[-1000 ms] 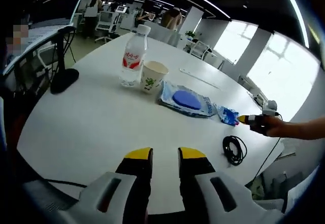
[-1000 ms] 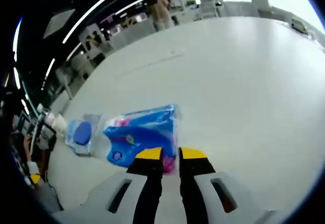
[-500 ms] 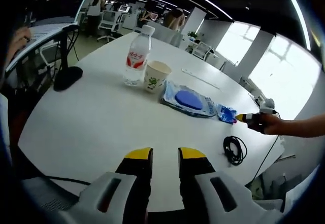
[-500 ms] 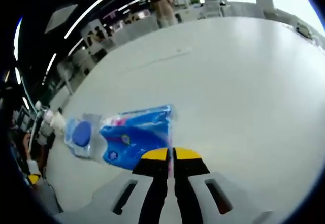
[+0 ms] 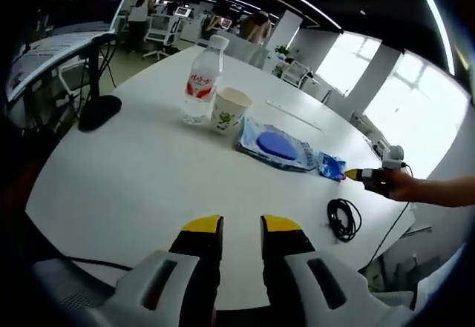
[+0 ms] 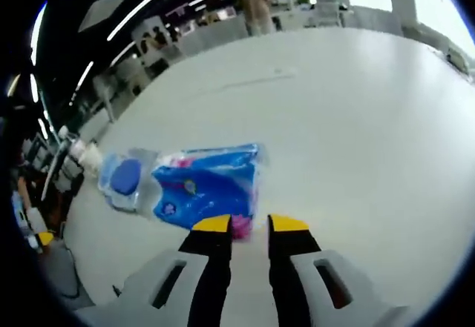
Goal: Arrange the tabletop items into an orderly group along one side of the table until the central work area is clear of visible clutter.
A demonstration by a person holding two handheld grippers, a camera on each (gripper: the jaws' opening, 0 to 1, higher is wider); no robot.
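since half a second ago the right claw (image 6: 249, 225) has parted from pinched to slightly open at the crinkly blue plastic packet (image 6: 208, 187), holding nothing. left claw (image 5: 241, 225), slightly open and empty, hovers at 6 o'clock over the smooth white tabletop (image 5: 133, 179). next: nudge the packet beside the flat blue-lidded wipes pack (image 5: 273, 146).

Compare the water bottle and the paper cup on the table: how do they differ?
The water bottle is taller, clear plastic, capped, with a red label; the paper cup is shorter, white, open-topped, with a green print. Both stand upright side by side on the white table.
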